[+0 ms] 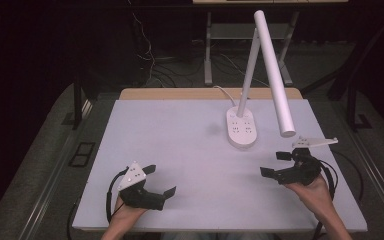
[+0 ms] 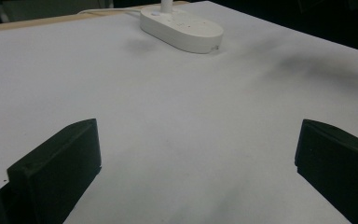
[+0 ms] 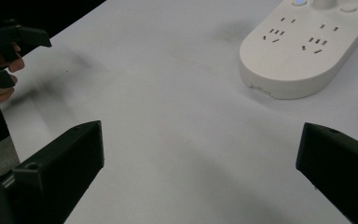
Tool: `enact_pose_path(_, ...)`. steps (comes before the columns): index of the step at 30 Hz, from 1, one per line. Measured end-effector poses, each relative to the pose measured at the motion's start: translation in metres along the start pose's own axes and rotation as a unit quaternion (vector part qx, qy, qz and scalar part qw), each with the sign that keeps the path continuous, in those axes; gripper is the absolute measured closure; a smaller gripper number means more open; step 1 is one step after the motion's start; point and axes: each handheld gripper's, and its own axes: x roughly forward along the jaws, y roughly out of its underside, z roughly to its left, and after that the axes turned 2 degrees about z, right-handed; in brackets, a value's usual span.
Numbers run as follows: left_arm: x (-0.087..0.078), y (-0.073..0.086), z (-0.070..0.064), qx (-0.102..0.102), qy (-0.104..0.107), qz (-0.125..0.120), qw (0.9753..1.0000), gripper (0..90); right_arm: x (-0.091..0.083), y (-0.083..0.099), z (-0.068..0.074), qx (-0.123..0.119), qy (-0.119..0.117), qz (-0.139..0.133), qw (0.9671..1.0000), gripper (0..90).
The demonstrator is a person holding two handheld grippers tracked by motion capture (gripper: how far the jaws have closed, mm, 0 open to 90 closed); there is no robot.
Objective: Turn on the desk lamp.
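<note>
High view — left gripper (image 1: pixel 160 180) and right gripper (image 1: pixel 275 164), jaws wide and empty — lamp base (image 1: pixel 241 128) well beyond both.

The left tool (image 2: pixel 198 161) has its two black jaws spread wide, one at the near left and one at the near right, with nothing between them but bare white desk (image 2: pixel 177 116). At the far end, a little left of the middle, a white oval lamp base (image 2: pixel 182 29) lies flat on the desk, with a white stem rising from it. A white cord (image 2: pixel 107 11) runs off to the left from the base along a pale wooden edge.
</note>
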Motion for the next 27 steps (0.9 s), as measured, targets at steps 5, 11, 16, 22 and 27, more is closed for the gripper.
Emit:
enact_pose_path(5,0.000,0.000,0.000,0.000,0.000,0.001,1.0000,0.0,0.003,-0.011,-0.002,-0.004,0.001,0.007,1.0000,0.3)
enact_pose_path(11,0.000,0.000,0.000,-0.002,0.000,0.000,1.0000,0.0,0.008,-0.024,-0.005,-0.015,0.002,0.017,0.9997,0.3)
enact_pose_path(16,0.000,0.000,0.000,-0.002,0.000,0.000,1.0000,0.0,0.011,-0.032,-0.009,-0.018,0.002,0.023,0.9996,0.3)
enact_pose_path(22,0.000,0.000,0.000,-0.002,-0.001,0.000,1.0000,0.0,0.012,-0.043,-0.012,-0.019,0.003,0.024,0.9995,0.3)
enact_pose_path(27,0.000,0.000,0.000,-0.001,0.001,0.000,1.0000,0.0,0.012,-0.054,-0.017,-0.018,0.001,0.023,0.9996,0.3)
